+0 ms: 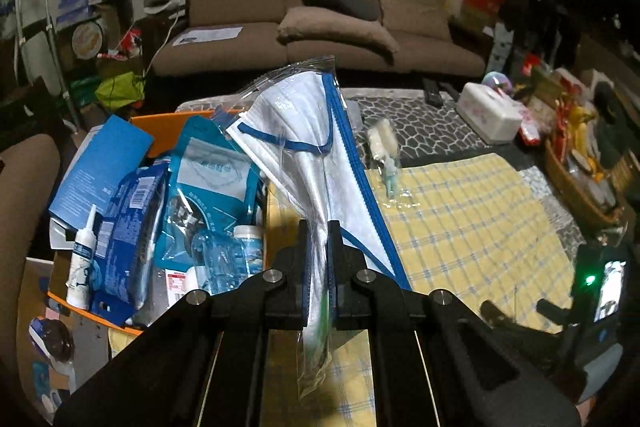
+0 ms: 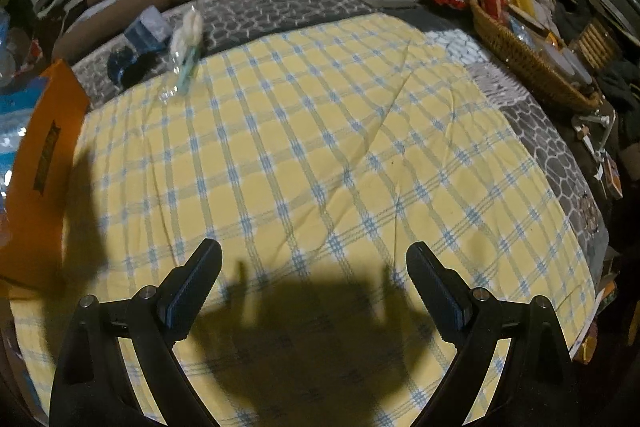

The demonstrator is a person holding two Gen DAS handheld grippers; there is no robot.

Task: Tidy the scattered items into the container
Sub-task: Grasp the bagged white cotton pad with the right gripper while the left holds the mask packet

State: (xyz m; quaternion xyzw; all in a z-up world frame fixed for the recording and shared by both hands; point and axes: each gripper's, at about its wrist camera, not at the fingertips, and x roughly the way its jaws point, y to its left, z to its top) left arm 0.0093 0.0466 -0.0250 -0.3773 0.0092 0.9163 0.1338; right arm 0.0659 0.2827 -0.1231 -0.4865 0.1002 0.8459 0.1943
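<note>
Left tool (image 1: 318, 239) pinching bagged face mask (image 1: 304, 131) for transfer into orange container (image 1: 168, 119) ahead-left; right tool (image 2: 314, 267) spread wide, empty, above checked cloth (image 2: 320, 147).

Dim room, hard shadows, fisheye-warped edges.

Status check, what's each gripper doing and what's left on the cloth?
Left gripper shut on bagged face mask, beside orange container. Right gripper open, empty. Bagged swabs on cloth edge. Path clear.
</note>
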